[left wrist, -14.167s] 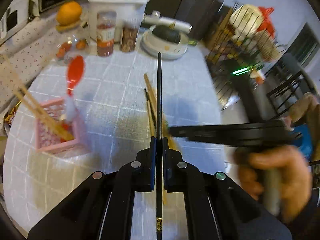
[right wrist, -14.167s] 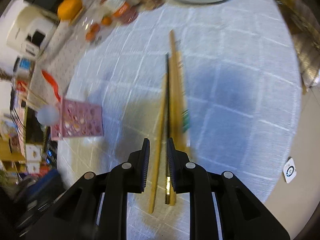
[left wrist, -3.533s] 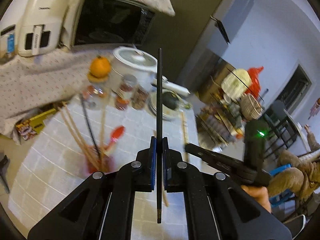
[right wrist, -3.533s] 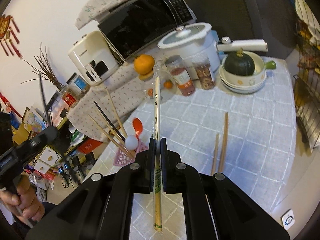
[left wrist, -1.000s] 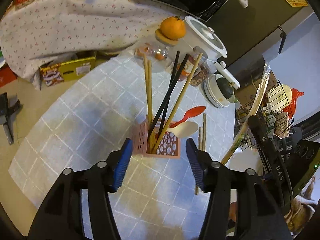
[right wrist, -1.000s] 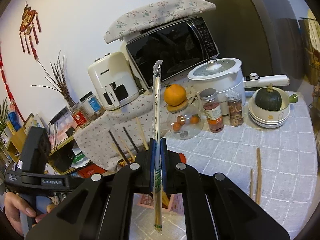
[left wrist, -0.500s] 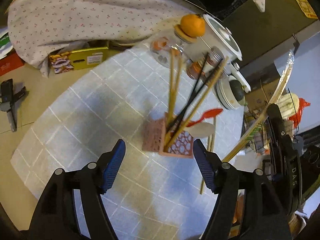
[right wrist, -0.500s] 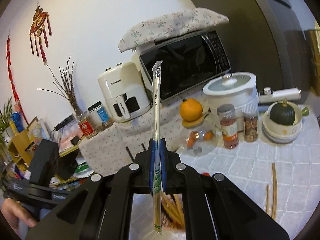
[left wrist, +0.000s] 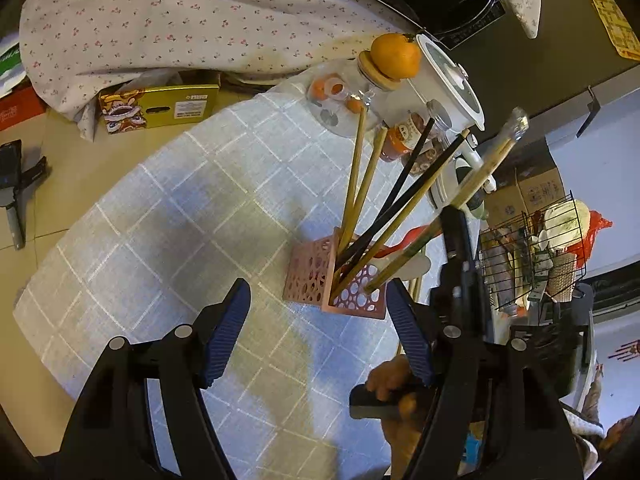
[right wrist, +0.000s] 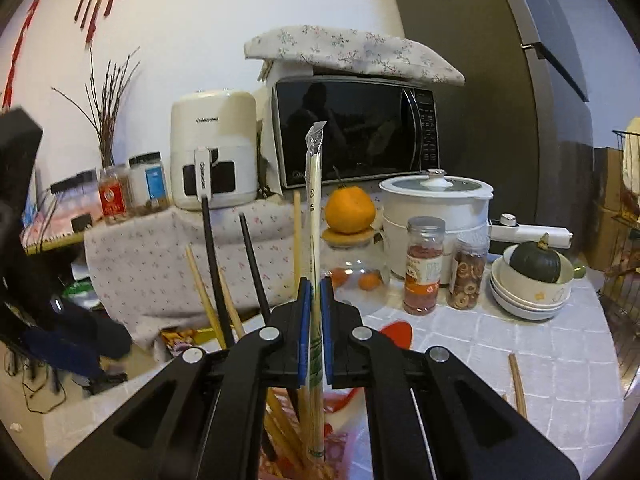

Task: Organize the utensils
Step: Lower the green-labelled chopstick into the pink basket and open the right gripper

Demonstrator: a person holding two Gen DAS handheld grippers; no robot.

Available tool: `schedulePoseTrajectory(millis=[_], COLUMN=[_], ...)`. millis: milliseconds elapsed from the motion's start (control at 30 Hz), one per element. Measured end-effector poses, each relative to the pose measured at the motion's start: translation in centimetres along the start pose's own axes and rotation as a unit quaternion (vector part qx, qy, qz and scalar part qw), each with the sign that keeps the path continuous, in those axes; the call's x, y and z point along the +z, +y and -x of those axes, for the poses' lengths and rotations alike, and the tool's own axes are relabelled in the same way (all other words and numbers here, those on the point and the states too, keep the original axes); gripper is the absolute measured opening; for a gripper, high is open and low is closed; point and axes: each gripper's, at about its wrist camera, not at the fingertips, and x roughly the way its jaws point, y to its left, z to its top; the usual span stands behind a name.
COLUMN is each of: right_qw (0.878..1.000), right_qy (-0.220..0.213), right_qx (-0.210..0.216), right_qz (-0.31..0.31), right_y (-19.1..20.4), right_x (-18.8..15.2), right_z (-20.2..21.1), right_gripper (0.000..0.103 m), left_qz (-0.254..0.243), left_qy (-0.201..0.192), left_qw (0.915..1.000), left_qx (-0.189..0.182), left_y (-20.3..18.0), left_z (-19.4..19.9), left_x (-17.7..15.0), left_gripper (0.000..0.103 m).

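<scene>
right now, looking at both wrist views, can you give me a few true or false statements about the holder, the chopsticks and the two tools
1. The right tool is shut on the wrapped chopsticks. True.
2. The left tool grips a black chopstick. False: it is open with nothing between its pads.
3. The pink holder already has wooden and black chopsticks standing in it. True.
4. The holder lies tipped over on the tablecloth. False: it stands upright.
5. The orange sits inside the white bowl. False: it rests on the glass jar's lid; a dark green squash is in the bowl.
</scene>
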Motion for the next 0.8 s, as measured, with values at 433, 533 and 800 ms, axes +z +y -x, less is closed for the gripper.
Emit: schedulePoseTrajectory(millis=[433, 533, 800], right_qw=[0.994, 0.992, 0.971], right_qy=[0.102, 0.122, 0.221], right_qx=[0.034, 0.029, -0.025], right_qz=[0.032, 0.004, -0.090], right_y=[-1.8, -4.0, -14.4], right_x=[0.2, 1.7, 3.5], right_z=[1.2, 2.3, 4.8], right_gripper=[0.021, 0.037, 0.040], left_qz=[0.000, 0.003, -0.041], left_qy=[0.004, 0.006, -0.005], left_qw=[1.0000, 1.0000, 0.9991], left_qx=[-0.002, -0.003, -0.009], left_y=[-0.4, -0.5, -3.3], left_z=[-0.2, -0.3, 0.6], left_x=[-0.1, -0.3, -2.2], left_gripper=[0.067, 0.067, 0.067])
